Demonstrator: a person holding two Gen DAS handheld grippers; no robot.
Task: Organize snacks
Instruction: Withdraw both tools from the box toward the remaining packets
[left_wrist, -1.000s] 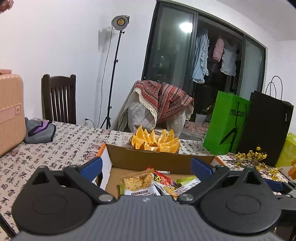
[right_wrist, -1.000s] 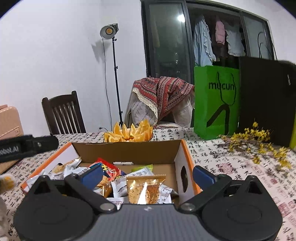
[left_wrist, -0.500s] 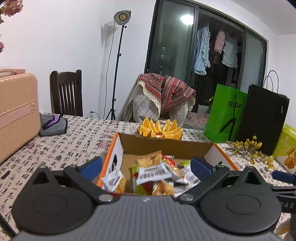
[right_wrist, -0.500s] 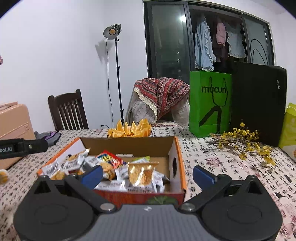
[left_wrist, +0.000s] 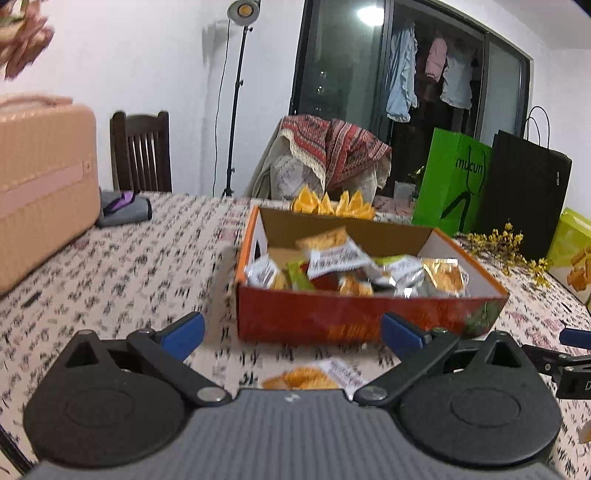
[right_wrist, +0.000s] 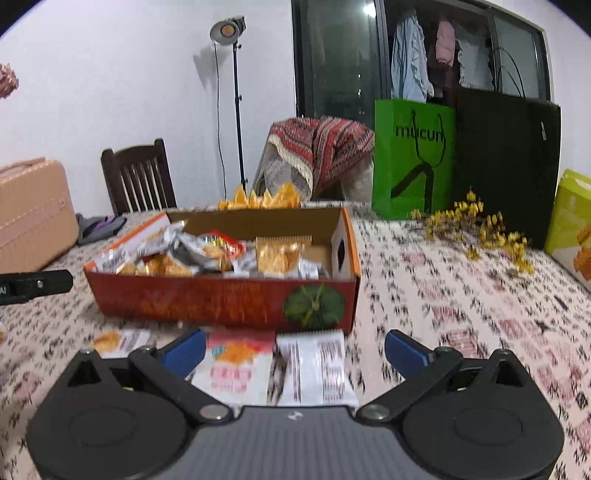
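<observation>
Both tongs stand spread wide with nothing between their blue tips. In the left wrist view the left gripper (left_wrist: 291, 334) fills the lower frame, and the orange snack box (left_wrist: 369, 314) sits at centre, its near wall just past the fingertips. A loose snack packet (left_wrist: 314, 376) lies on the patterned tablecloth (left_wrist: 129, 266) at lower centre, between the spread fingers and just short of the box's front edge. To the left of the box the cloth runs bare up to the pink suitcase (left_wrist: 40, 184) at the left edge and the grey pouch (left_wrist: 125, 208) beside it.

In the right wrist view the right gripper (right_wrist: 295, 349) hangs at the bottom, with two flat packets (right_wrist: 277, 365) side by side between its fingers, the red-printed one on the left touching the white one on the right; both lie just before the box's near wall. The box is heaped with wrapped snacks (right_wrist: 207, 254). A further small packet (right_wrist: 118, 341) lies at lower left. Right of the box the cloth is bare as far as the yellow flower sprigs (right_wrist: 480, 229) and green bag (right_wrist: 413, 158) at upper right
</observation>
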